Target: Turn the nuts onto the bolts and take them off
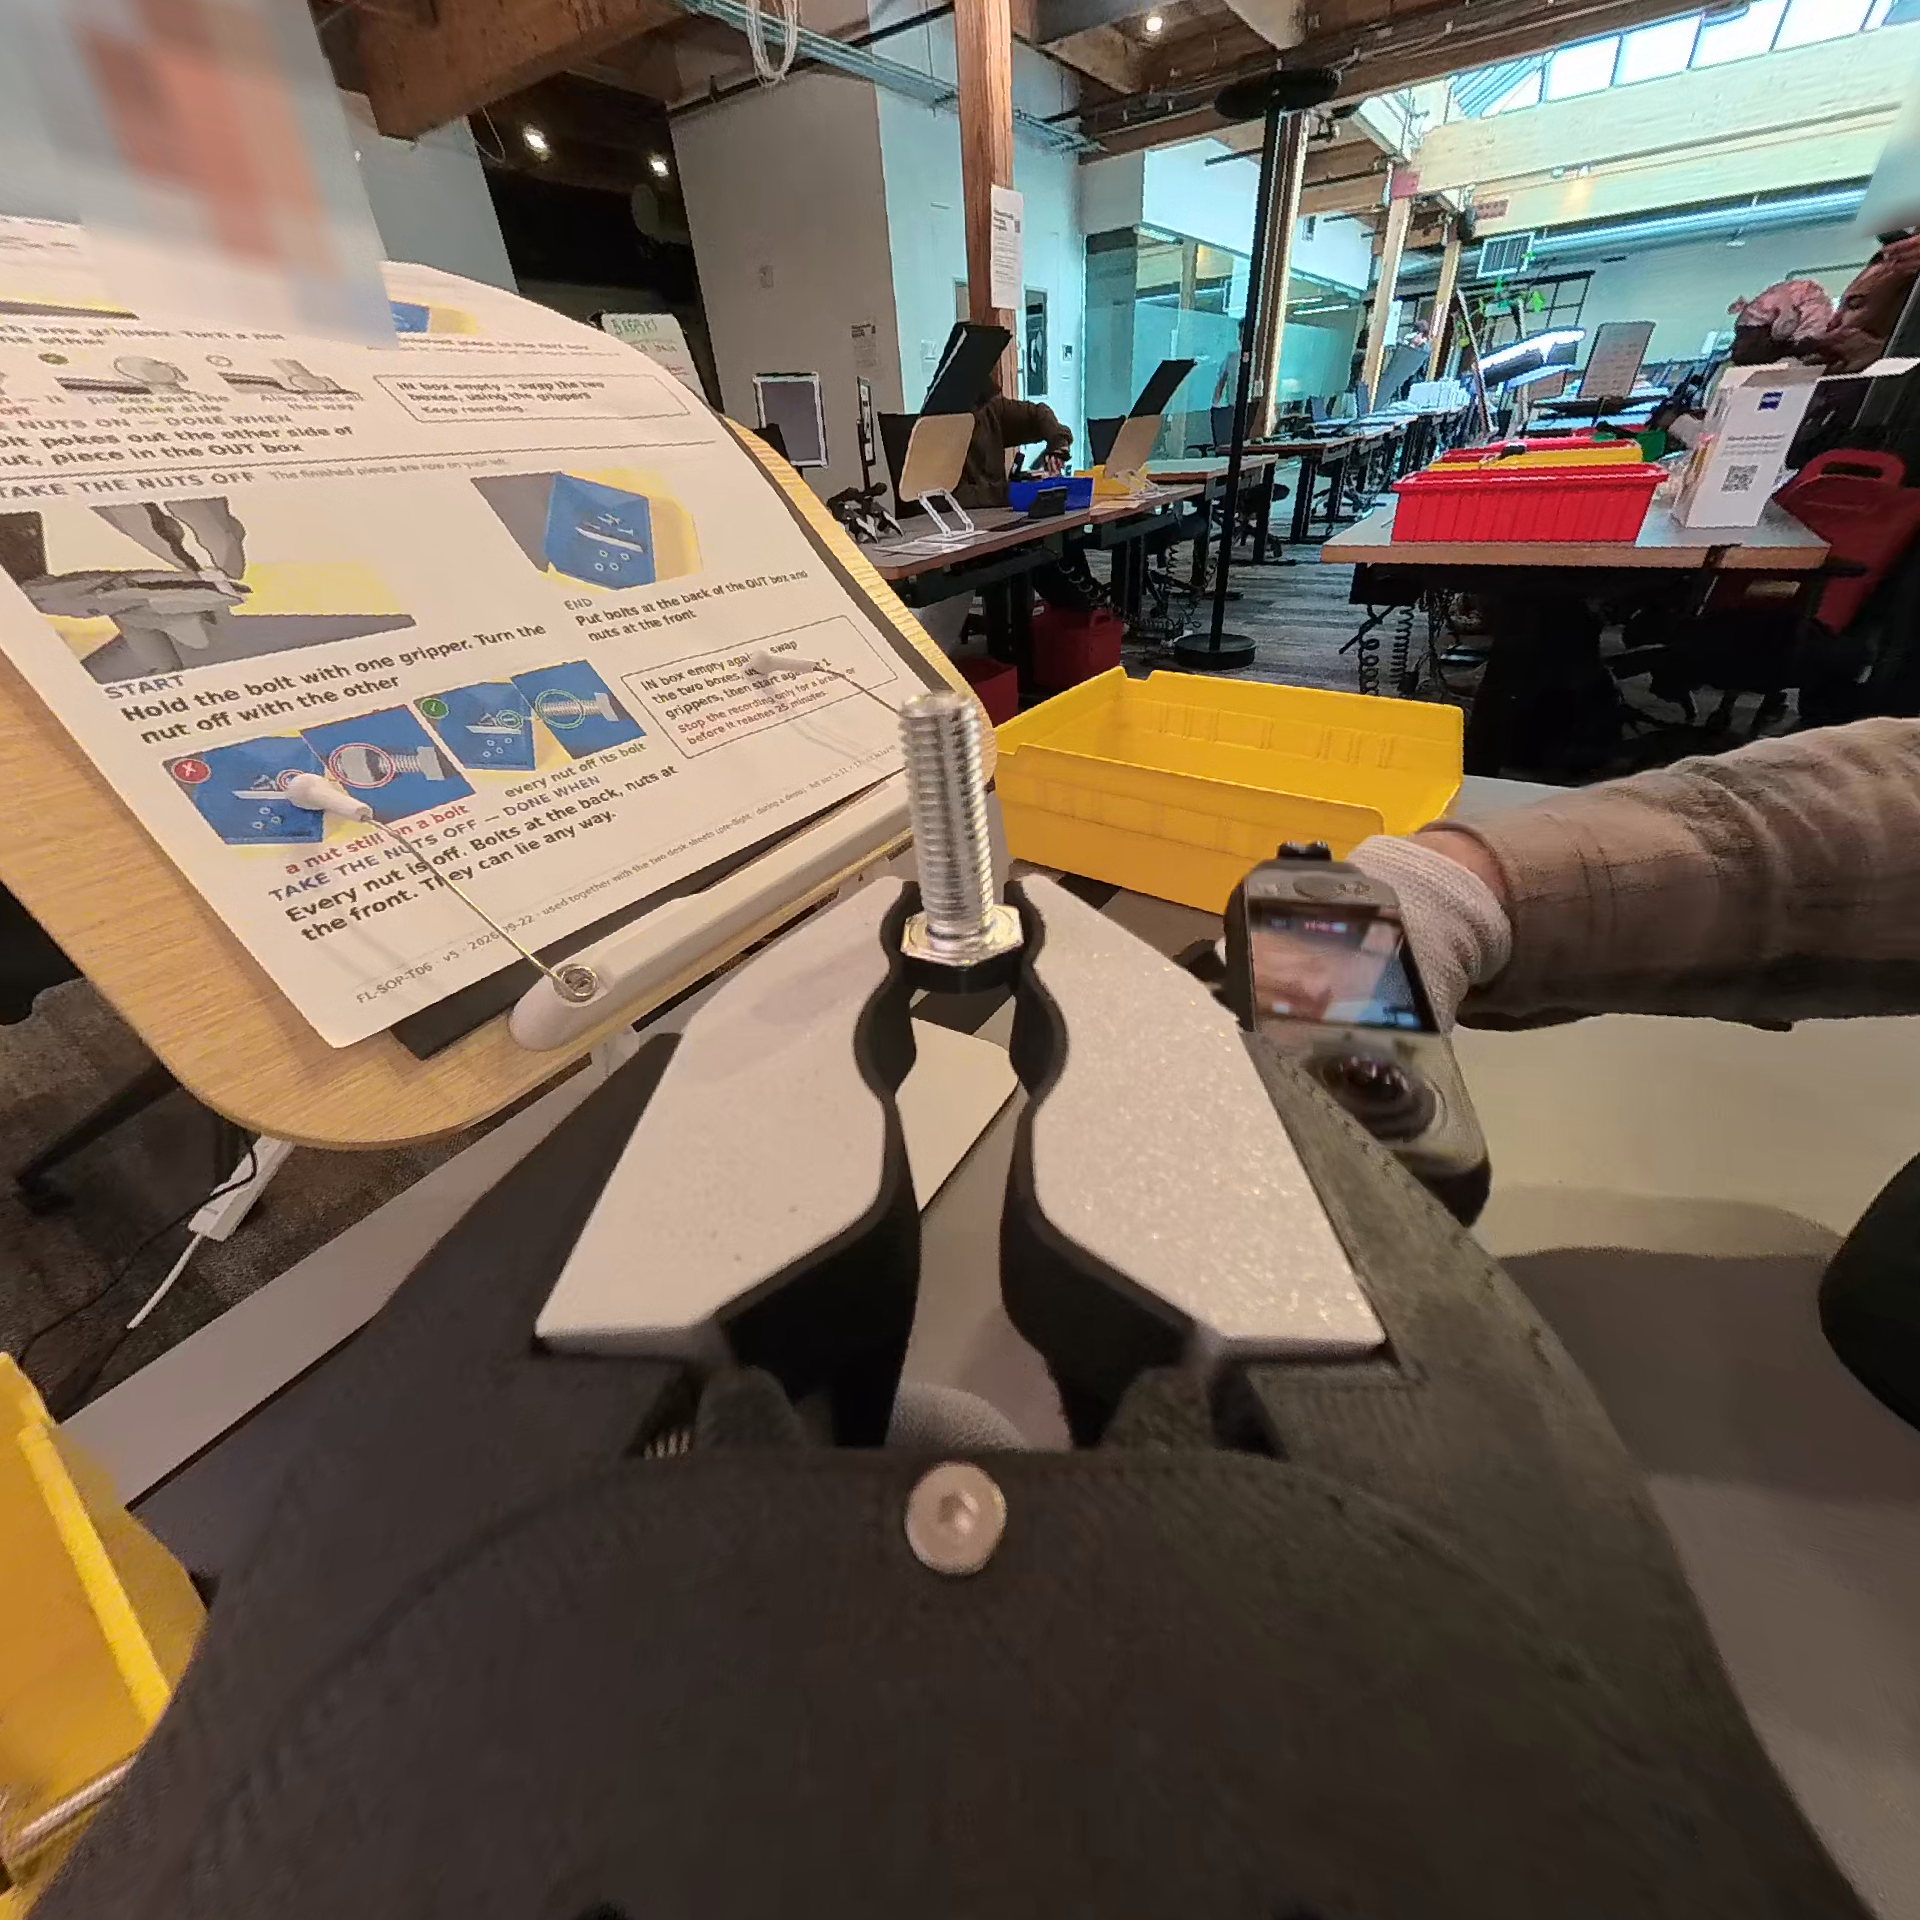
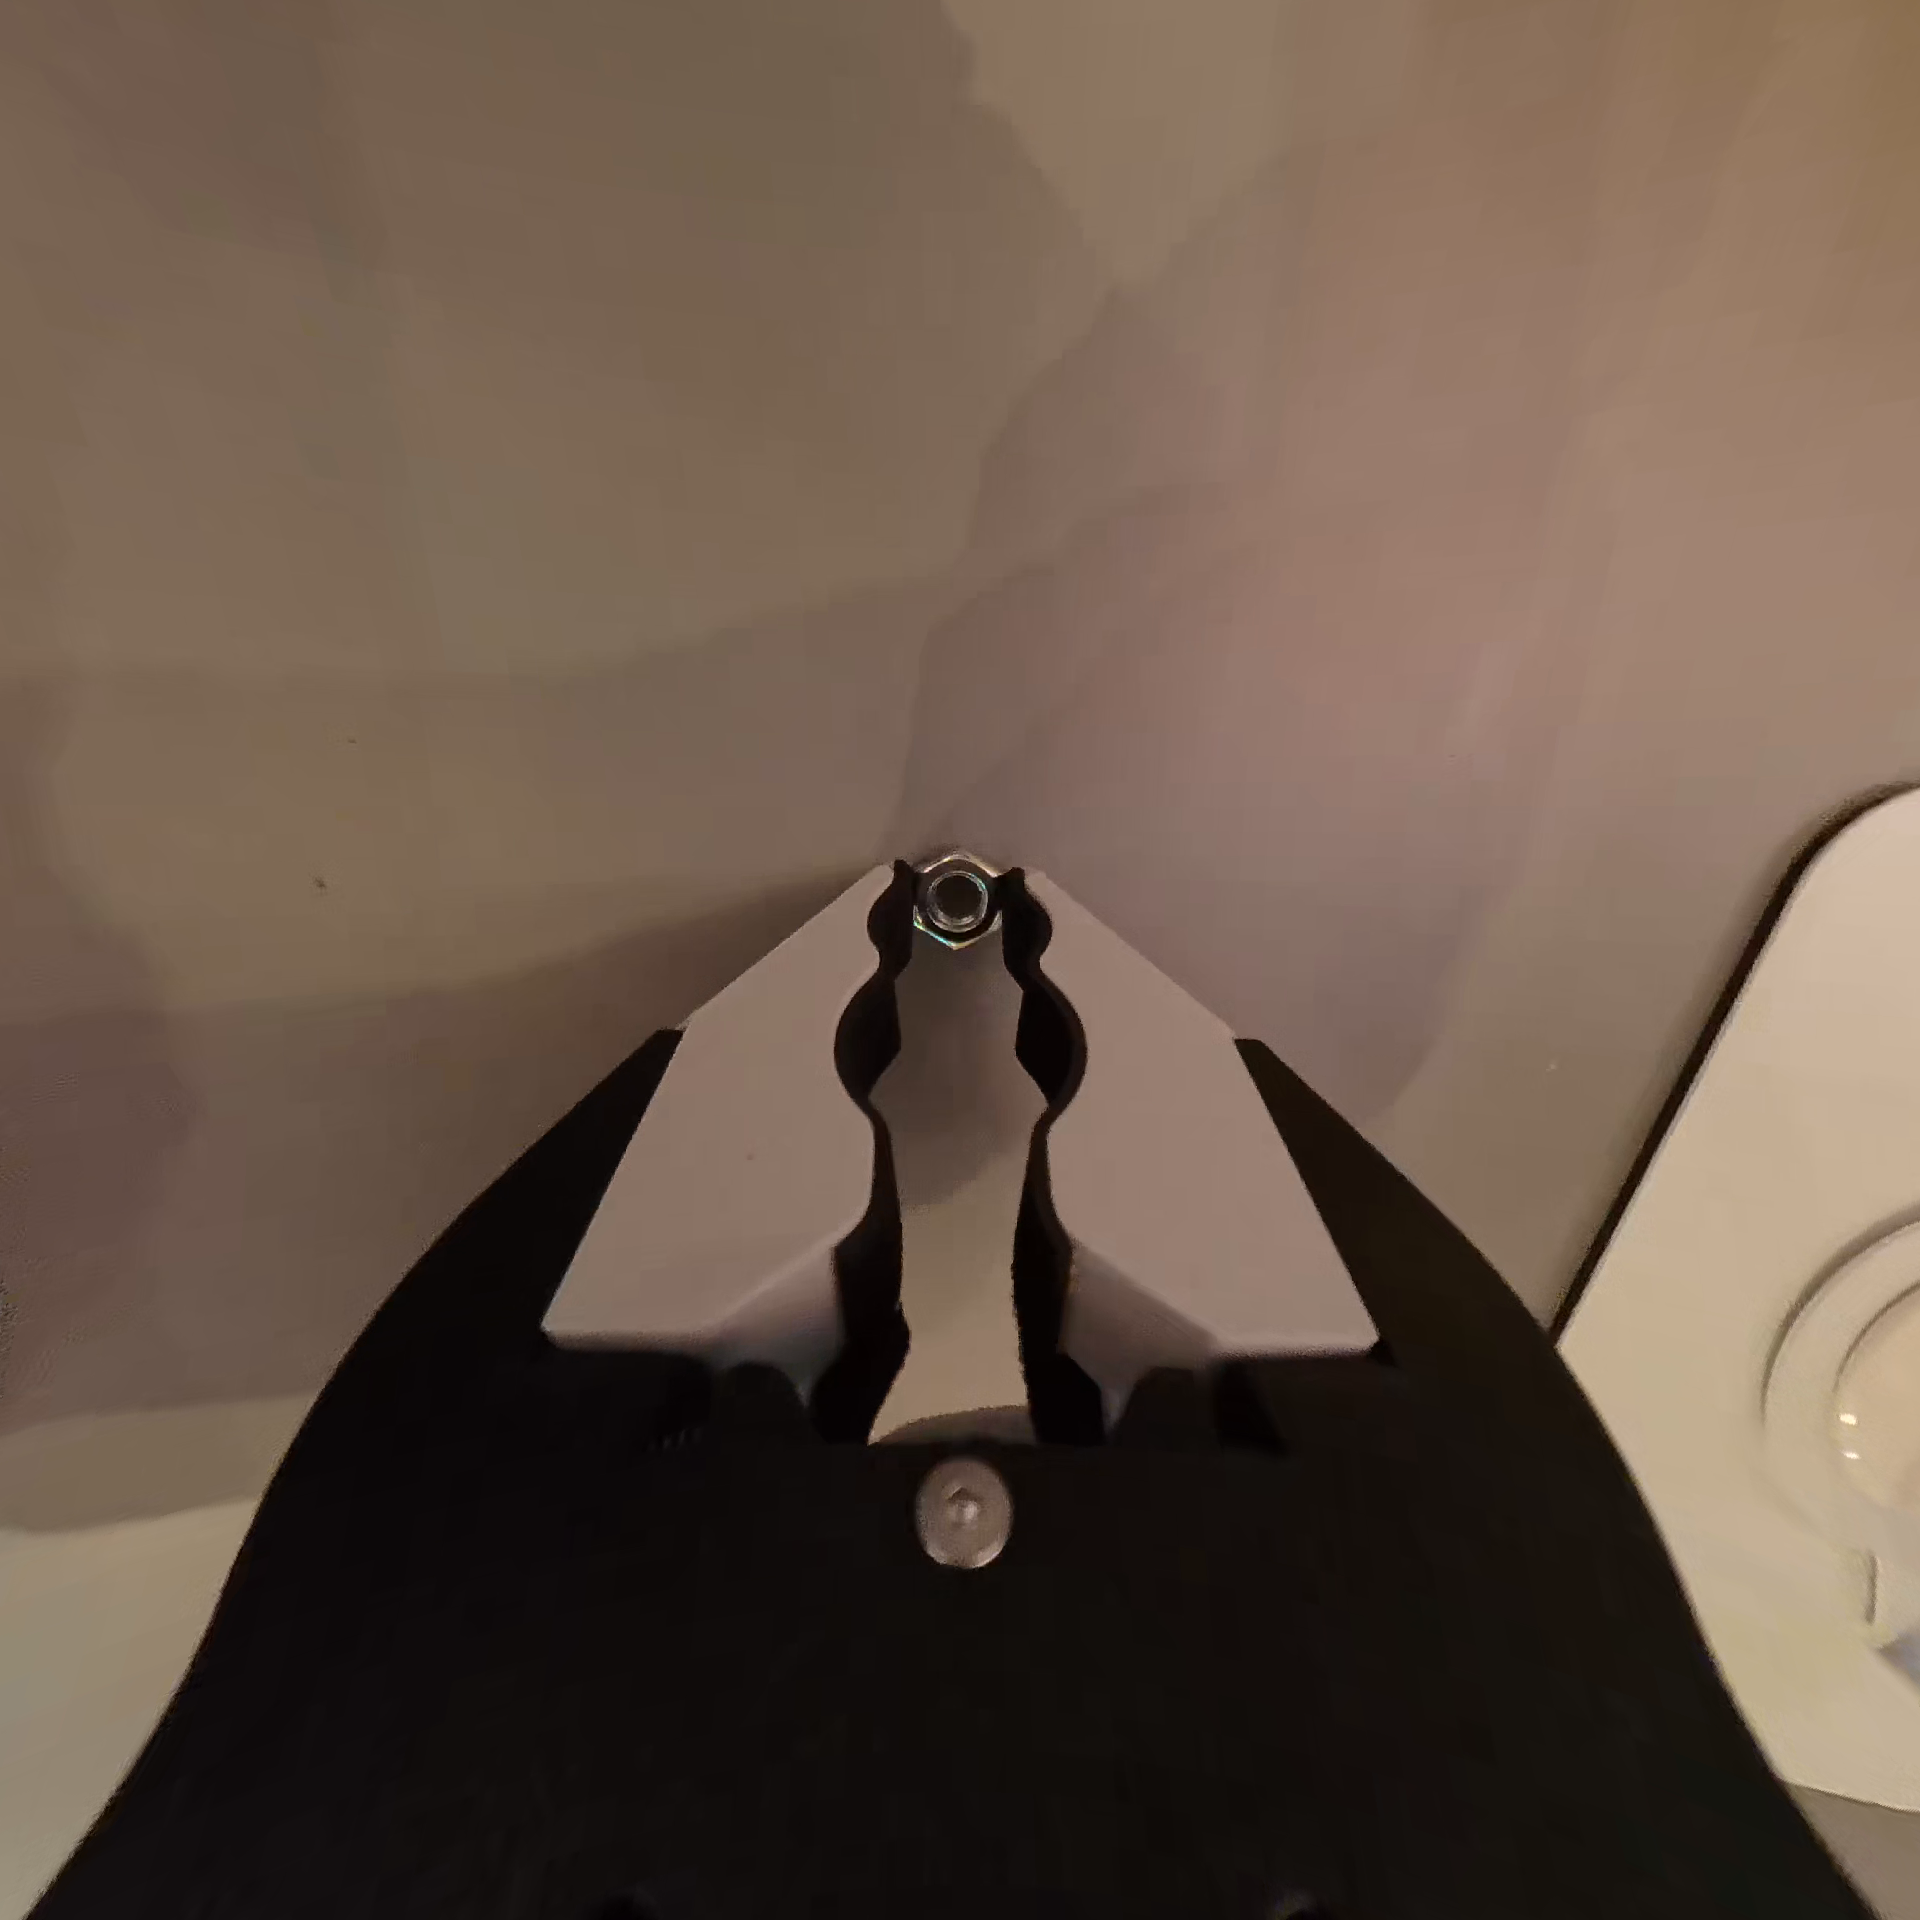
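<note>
My left gripper [image 1: 958,940] is shut on the hex head of a silver bolt [image 1: 948,821]. The bolt stands upright with its bare threaded shank pointing up; no nut is on it. My right gripper [image 2: 956,902] is shut on a small silver hex nut [image 2: 954,900], held at the fingertips just above the pale table [image 2: 520,520], with the nut's hole facing the camera. In the left wrist view the right gripper's body with its camera [image 1: 1340,977] and the gloved hand [image 1: 1444,914] holding it show low at the right of the bolt.
A yellow bin [image 1: 1236,779] stands behind the bolt. A wooden stand with an instruction sheet [image 1: 416,644] is at the left. Another yellow bin's edge [image 1: 62,1621] shows at the lower left. A white pad with a round part [image 2: 1787,1351] lies at the right. My hands' fingertips stand some 25 cm from each other.
</note>
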